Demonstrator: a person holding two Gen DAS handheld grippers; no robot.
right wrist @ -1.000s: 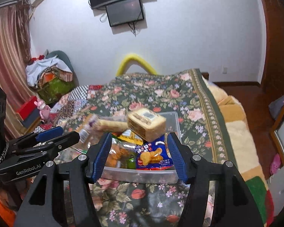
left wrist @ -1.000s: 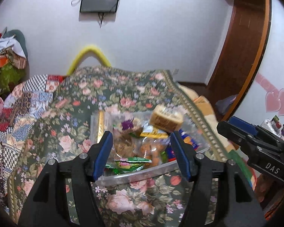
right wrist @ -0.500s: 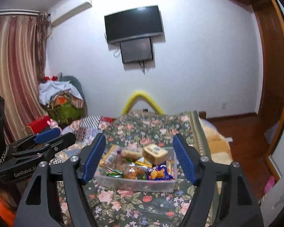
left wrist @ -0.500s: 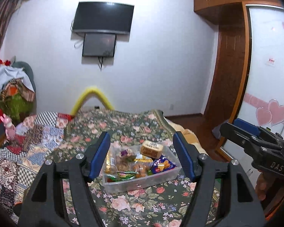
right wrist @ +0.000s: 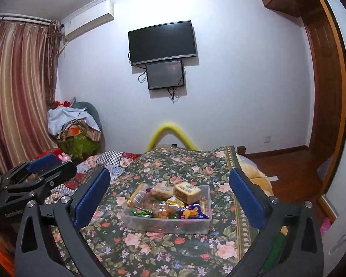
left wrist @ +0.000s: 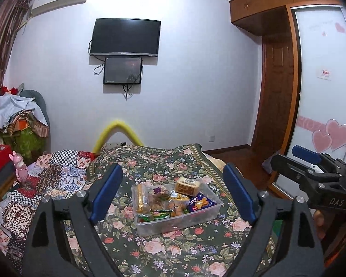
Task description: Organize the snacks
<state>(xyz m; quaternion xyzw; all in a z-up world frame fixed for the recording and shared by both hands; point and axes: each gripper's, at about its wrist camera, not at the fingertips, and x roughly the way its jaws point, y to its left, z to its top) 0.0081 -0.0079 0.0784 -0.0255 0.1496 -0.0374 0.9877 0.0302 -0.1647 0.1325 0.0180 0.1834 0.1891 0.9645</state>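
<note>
A clear snack tub (left wrist: 176, 221) sits on a floral bedspread (left wrist: 173, 251) below a wall television (left wrist: 125, 37); both tongs, left (left wrist: 173, 194) and right (right wrist: 169, 196), just opened wide and empty, now farther back.

1. A bed (left wrist: 177, 249) is being covered by a dark green floral blanket (right wrist: 173, 244) with pink roses.
2. A clear plastic bin (left wrist: 180, 222) is being carried directly on the blanket, near its middle, filled with packaged snacks (right wrist: 173, 204).
3. A patchwork quilt (left wrist: 34, 191) is being spread beside the blanket, at its left edge.
</note>
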